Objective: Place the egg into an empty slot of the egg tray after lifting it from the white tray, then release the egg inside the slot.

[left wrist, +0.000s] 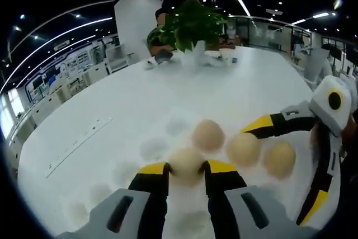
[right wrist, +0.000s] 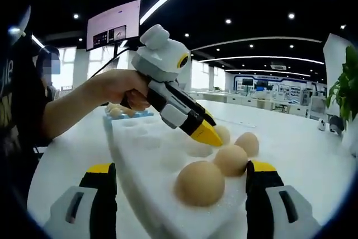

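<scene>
A: Left claw pinching what?

B: Pinching 1 egg right between the 2 yellow tips. Pale brown, round and smooth. Held at the wide middle, likely so as not to slip or crack.

A: Where?

B: Low over the egg tray, near the tray's middle, just beside 3 other eggs. Looks like being set down into an empty slot. Touching the bottom of the slot yet? Cannot tell.

A: And the tray?

B: White and soft-looking, like foam, with round cups pressed in. Lying flat on the smooth white desk, well back from the far edge where the green leafy plant stands.

A: Right claw?

B: Spread wide, gripping nothing. 1 jaw on each side of the tray's near end, maybe to stop the tray from sliding. Touching the tray's sides? Hard to tell.

A: Anything else?

B: A hand wrapped round the left claw's grey handle. Behind the hand, farther along the desk, a second tray with a blue rim and more eggs.

A: Next?

B: Probably opening the tips gently, so as to leave the egg sitting in the cup.
</scene>
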The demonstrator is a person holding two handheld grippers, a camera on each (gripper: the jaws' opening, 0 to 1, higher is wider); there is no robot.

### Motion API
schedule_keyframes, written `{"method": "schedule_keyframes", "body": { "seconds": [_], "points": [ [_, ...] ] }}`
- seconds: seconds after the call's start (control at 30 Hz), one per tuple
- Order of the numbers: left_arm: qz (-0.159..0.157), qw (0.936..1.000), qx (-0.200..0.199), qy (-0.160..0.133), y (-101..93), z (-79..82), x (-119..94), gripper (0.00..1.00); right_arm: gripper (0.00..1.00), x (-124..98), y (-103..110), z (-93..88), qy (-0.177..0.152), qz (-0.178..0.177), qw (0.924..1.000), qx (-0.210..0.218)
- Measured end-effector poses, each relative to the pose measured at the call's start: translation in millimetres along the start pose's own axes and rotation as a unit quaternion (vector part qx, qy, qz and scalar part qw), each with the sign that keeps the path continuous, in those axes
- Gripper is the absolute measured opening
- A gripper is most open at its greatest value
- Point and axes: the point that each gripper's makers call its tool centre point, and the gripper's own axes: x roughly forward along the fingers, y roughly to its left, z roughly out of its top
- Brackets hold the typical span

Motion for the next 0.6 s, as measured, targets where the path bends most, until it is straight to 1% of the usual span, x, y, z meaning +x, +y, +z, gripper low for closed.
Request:
{"method": "schedule_keyframes", "body": {
  "seconds": [0.13,0.2,0.33,0.6],
  "points": [
    [-0.001,1.0000,-0.006,-0.006,1.0,0.4,0.0,0.25,1.00,-0.9,-0.9,1.5,-0.007,0.000,0.9999,0.008],
    [-0.003,0.9999,-0.011,-0.008,1.2,1.3,0.7,0.25,1.00,-2.0,-2.6,4.0,-0.017,0.001,0.9996,0.022],
    [-0.006,0.9998,-0.017,-0.013,1.6,2.1,1.3,0.25,1.00,-2.4,-4.4,6.6,-0.024,0.001,0.9990,0.038],
    [-0.004,0.9998,-0.013,-0.014,-3.6,4.0,0.7,0.25,1.00,-2.2,-9.0,7.6,-0.024,0.000,0.9983,0.053]
  ]
}}
